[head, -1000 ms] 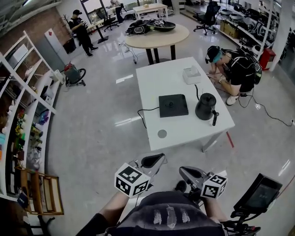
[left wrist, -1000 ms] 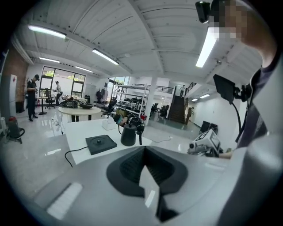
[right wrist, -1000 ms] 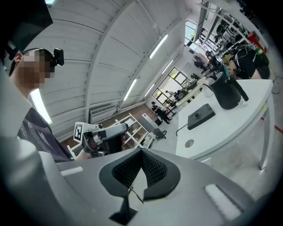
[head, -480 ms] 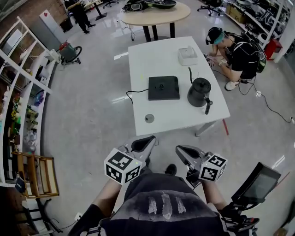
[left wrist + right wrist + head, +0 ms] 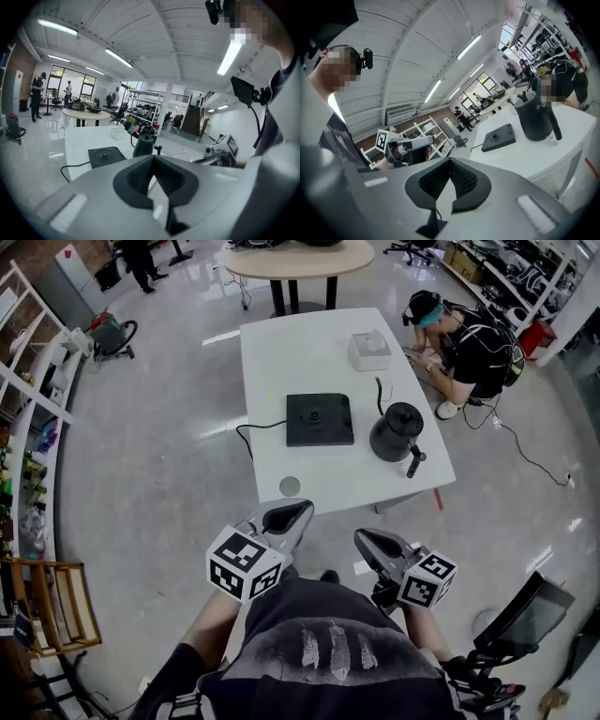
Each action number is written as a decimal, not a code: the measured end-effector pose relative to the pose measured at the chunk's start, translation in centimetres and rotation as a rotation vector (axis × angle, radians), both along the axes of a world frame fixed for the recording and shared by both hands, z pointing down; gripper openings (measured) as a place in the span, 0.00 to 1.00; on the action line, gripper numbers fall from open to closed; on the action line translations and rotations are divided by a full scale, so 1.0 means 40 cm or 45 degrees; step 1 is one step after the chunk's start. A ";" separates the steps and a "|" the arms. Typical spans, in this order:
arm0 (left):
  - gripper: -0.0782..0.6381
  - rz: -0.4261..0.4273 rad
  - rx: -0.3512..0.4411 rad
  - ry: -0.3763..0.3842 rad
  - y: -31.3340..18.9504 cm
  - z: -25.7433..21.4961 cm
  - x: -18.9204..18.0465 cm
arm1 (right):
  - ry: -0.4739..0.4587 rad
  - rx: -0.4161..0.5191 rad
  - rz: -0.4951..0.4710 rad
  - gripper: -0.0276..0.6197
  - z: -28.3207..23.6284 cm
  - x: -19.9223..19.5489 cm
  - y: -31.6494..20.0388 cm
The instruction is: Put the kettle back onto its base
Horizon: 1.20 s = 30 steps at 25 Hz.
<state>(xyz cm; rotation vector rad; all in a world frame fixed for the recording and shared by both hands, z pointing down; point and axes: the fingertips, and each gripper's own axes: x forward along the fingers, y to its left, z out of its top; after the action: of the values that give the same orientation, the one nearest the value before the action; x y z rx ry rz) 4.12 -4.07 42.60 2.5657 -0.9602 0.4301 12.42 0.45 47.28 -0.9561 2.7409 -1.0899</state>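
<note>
A black kettle (image 5: 396, 432) stands on the white table (image 5: 281, 352), just right of its flat black base (image 5: 320, 419), and the two are apart. The base's cord runs off the table's left side. Both grippers are short of the table's near edge, above the floor. My left gripper (image 5: 286, 517) is shut and holds nothing, and so is my right gripper (image 5: 373, 545). The left gripper view shows the kettle (image 5: 143, 146) and base (image 5: 107, 155) ahead of the shut jaws (image 5: 153, 157). In the right gripper view the kettle (image 5: 533, 117) and base (image 5: 499, 137) lie beyond the gripper (image 5: 450, 161).
A white box (image 5: 370, 350) sits at the table's far right and a small grey disc (image 5: 290, 486) near its front edge. A person (image 5: 464, 343) crouches on the floor right of the table. Shelves (image 5: 28, 456) line the left wall. A round table (image 5: 300, 259) stands behind.
The table, kettle and base have come nearer and lower in the head view. Both grippers have moved forward towards the table, still shut and empty.
</note>
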 end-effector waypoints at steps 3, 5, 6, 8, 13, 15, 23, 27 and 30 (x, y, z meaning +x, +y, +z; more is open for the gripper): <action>0.11 0.007 0.001 0.035 -0.057 -0.003 -0.046 | 0.031 -0.007 0.022 0.05 -0.007 -0.042 -0.048; 0.11 0.004 -0.002 0.059 -0.095 -0.001 -0.081 | 0.062 0.001 0.032 0.05 -0.017 -0.070 -0.084; 0.11 0.002 -0.004 0.074 -0.114 0.000 -0.097 | 0.082 0.004 0.039 0.05 -0.023 -0.082 -0.102; 0.11 0.002 -0.008 0.101 -0.151 -0.002 -0.127 | 0.124 0.003 0.053 0.05 -0.030 -0.105 -0.135; 0.11 0.041 -0.035 0.151 -0.230 0.017 -0.197 | 0.214 -0.012 0.110 0.05 -0.023 -0.155 -0.204; 0.11 0.071 -0.048 0.173 -0.254 0.033 -0.217 | 0.255 -0.026 0.153 0.05 -0.010 -0.167 -0.221; 0.11 0.193 -0.076 0.213 -0.344 0.075 -0.232 | 0.448 -0.081 0.365 0.05 0.034 -0.116 -0.263; 0.11 0.214 -0.084 0.216 -0.361 0.075 -0.231 | 0.530 -0.122 0.483 0.05 0.052 -0.026 -0.274; 0.11 0.205 -0.089 0.197 -0.363 0.078 -0.245 | 0.631 -0.133 0.531 0.10 0.064 0.043 -0.277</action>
<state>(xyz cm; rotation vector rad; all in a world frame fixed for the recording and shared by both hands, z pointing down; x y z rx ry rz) -5.67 -18.61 45.72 2.5784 -0.6770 0.2969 14.12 -10.62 49.83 -1.9331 2.6278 -1.0326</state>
